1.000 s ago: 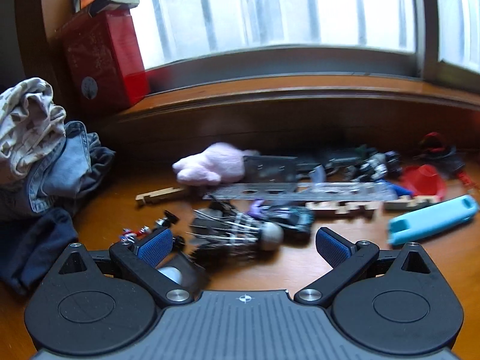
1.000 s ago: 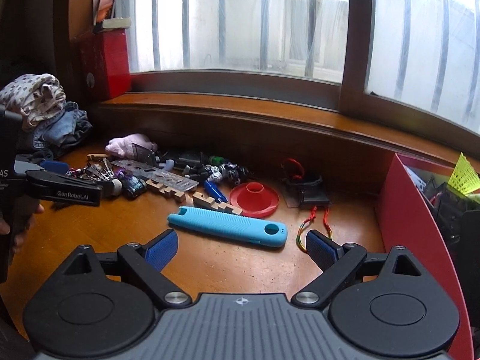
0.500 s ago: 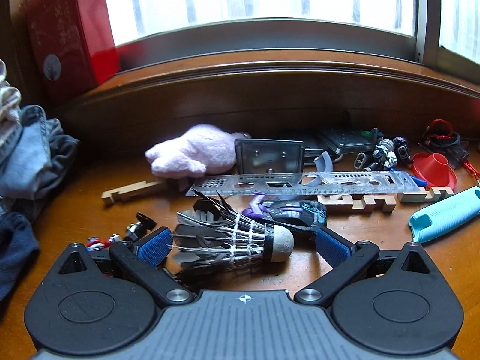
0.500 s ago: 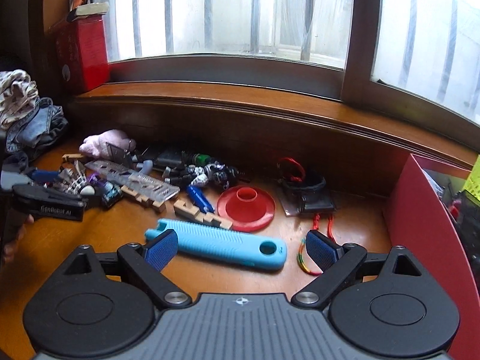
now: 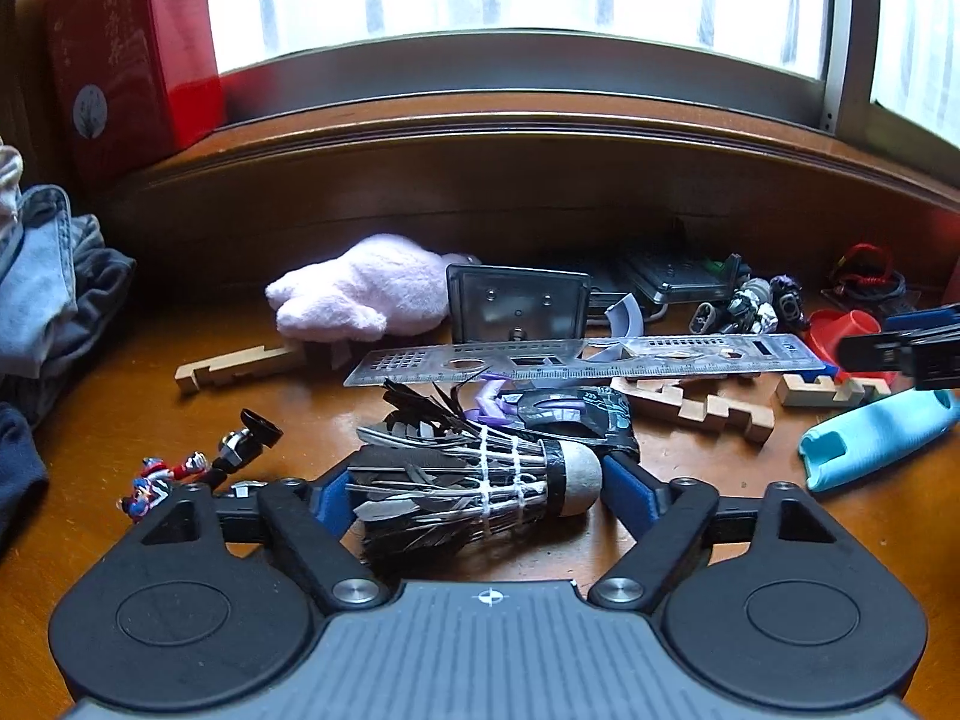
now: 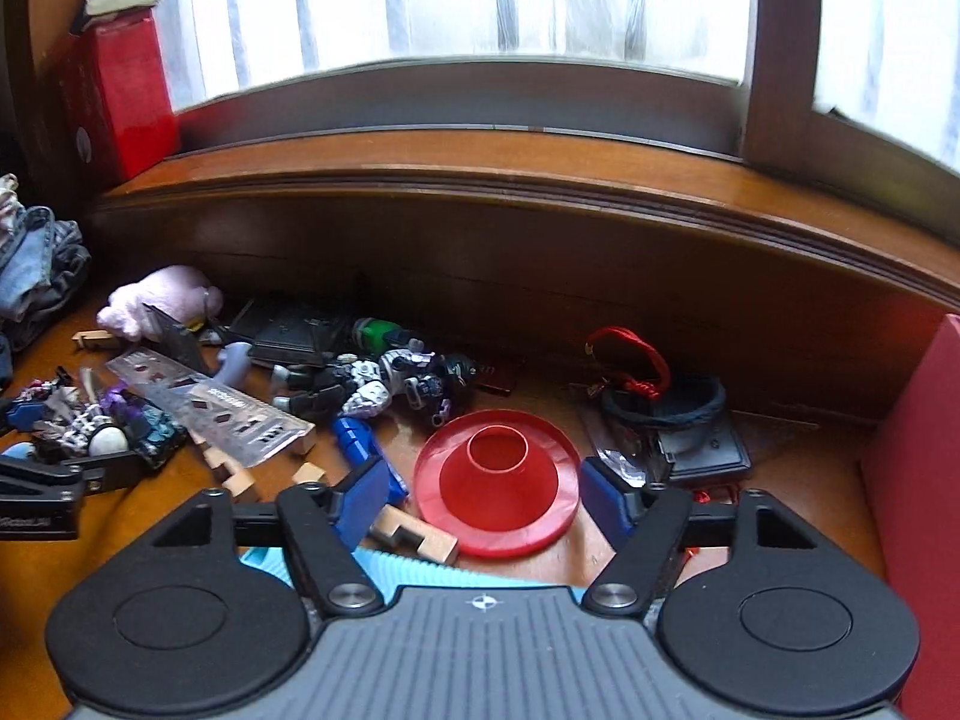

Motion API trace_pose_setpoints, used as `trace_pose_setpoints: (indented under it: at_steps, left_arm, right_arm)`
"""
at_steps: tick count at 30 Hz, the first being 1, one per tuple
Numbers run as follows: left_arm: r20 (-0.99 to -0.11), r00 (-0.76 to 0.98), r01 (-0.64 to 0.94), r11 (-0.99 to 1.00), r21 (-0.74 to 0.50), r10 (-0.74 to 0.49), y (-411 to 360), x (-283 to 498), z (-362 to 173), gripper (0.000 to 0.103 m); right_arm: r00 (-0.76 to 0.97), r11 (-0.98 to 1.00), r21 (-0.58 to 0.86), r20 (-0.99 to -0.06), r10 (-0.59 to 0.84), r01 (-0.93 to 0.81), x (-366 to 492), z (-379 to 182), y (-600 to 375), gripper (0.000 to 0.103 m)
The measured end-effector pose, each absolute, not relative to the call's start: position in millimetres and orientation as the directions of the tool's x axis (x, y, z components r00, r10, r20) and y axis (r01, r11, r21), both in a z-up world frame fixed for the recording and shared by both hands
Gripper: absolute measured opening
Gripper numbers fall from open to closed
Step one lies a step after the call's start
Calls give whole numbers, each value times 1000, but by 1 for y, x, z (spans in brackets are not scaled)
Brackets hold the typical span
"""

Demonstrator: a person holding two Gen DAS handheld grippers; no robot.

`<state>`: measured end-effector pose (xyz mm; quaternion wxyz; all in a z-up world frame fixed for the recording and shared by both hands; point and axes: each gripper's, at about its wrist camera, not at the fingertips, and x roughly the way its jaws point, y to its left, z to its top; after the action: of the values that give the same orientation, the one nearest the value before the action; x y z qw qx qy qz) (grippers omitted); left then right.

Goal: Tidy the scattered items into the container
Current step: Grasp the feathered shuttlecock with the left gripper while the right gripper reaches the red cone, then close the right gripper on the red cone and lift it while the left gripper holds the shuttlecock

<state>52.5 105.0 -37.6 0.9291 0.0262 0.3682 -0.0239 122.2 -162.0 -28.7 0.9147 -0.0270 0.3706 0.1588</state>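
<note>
Left wrist: left gripper (image 5: 474,489) closing around the black shuttlecock (image 5: 480,483); right gripper (image 6: 483,492) narrowing around the red funnel (image 6: 498,474), not yet touching.

Surface: a brown wooden tabletop (image 5: 150,420) was seen below a window ledge.
Left: folded clothes (image 5: 48,294) were piled.
Middle: a pink plush toy (image 5: 366,288), metal ruler (image 5: 588,354), black shuttlecock (image 5: 480,480) were scattered.
Right: a red cone-shaped disc (image 6: 498,480), blue case (image 5: 882,444) were laid.
</note>
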Motion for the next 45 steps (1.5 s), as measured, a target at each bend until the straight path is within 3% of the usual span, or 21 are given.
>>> trace_pose_setpoints:
  at_steps: [7,11,12,24,26,27,28,30,32,33,34,36,37,41,45]
  left_arm:
    - [-685,728,68,997,19,-37,103,53,-37,77]
    - [-681,731,73,997,12,-45,102,52,-34,69]
    - [-678,733,72,997,5,-49,102,52,-33,69]
    - [-624,776,85,995,-46,-95,101,42,-7,68]
    - [-618,780,89,995,-46,-98,99,41,-5,68]
    - [-617,781,90,995,-47,-100,98,41,-4,68]
    - [-616,782,91,995,-47,-101,98,41,-4,68]
    - [-616,781,92,994,-50,-103,97,40,-5,68]
    - [-617,780,91,994,-54,-105,97,39,-5,68]
    - [-617,780,89,994,-57,-105,97,38,-5,68]
    - [-618,779,88,994,-61,-107,97,37,-5,68]
    - [-618,778,87,994,-66,-109,98,36,-6,68]
    - [-618,778,86,994,-69,-110,98,36,-6,68]
    - [-616,779,87,993,-77,-116,98,34,-7,68]
    - [-611,782,87,993,-86,-121,100,34,-7,68]
  right_arm:
    - [696,939,36,-662,278,-341,132,-37,-157,59]
    - [710,938,24,-648,277,-345,131,-37,-155,57]
    - [713,939,26,-644,277,-342,131,-37,-156,41]
    - [755,944,65,-583,299,-323,115,-14,-167,38]
    - [762,942,69,-570,308,-329,110,-8,-169,30]
    - [763,940,72,-566,313,-333,108,-6,-169,8]
    - [756,938,76,-572,318,-337,108,-5,-170,3]
    - [739,935,84,-589,326,-345,108,-5,-170,4]
    - [721,936,83,-616,317,-341,110,-9,-171,13]
    - [707,937,87,-633,315,-339,111,-11,-171,25]
    - [700,938,89,-642,312,-336,111,-13,-171,48]
    - [700,941,80,-648,300,-329,109,-15,-169,75]
    - [710,942,64,-641,292,-330,107,-16,-167,79]
    - [729,935,-20,-632,263,-354,108,-19,-155,79]
    - [707,945,-12,-667,236,-327,117,-26,-156,71]
